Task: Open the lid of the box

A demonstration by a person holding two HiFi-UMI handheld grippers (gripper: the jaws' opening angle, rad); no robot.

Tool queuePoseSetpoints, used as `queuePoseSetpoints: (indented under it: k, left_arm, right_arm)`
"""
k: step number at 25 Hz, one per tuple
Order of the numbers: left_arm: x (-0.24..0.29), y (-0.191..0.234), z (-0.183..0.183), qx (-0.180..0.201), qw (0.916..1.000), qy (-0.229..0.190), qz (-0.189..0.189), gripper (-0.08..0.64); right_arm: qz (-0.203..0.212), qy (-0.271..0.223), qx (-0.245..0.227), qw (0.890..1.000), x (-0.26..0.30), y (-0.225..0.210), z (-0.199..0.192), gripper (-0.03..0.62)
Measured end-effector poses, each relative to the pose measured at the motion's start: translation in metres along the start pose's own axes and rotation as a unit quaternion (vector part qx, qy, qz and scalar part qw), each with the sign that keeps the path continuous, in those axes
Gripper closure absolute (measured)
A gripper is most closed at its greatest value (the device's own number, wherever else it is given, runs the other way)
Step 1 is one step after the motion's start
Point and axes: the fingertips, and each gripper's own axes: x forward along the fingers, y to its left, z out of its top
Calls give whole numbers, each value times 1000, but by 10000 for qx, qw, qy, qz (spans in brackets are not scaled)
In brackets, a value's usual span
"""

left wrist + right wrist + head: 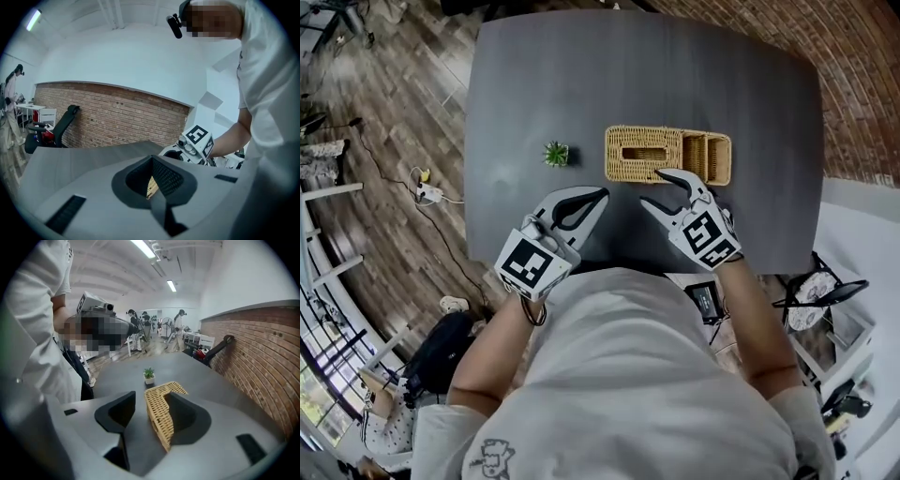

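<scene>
In its own view, the left gripper (602, 195) has its jaws together and empty, and they hide all but a sliver of the box (667, 154). The right gripper (652, 187) has its jaws apart, gripping nothing, and one jaw covers part of the box. We count one box, lid on, mid-table (581, 75); one plant (556, 154) beside it; two grippers.

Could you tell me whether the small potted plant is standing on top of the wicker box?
No; in the head view the small potted plant stands on the table, beside the wicker box and apart from it.
</scene>
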Motion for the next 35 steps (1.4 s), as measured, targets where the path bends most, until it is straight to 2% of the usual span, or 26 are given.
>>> queuePoseSetpoints:
  k: [3, 7, 14, 21, 26, 35]
  left_arm:
    - [8, 8, -5, -18, 10000, 73, -53, 549]
    - [14, 24, -30, -230, 9993, 300, -6, 549]
    - [25, 43, -44, -421, 9984, 387, -42, 549]
    - [35, 57, -56, -492, 9977, 446, -141, 549]
    - [36, 62, -67, -560, 9970, 504, -161, 549]
    - [35, 66, -60, -714, 9971, 251, -107, 549]
  right_arm:
    - [71, 306, -190, 9993, 13, -2, -13, 355]
    - [222, 561, -366, 9975, 31, -6, -25, 340]
    - [350, 992, -751, 9916, 57, -13, -40, 328]
    - [586, 1315, -971, 9848, 81, -12, -51, 316]
    - [632, 1471, -1340, 9780, 92, -6, -55, 316]
    - [492, 1785, -1935, 9635, 100, -8, -67, 324]
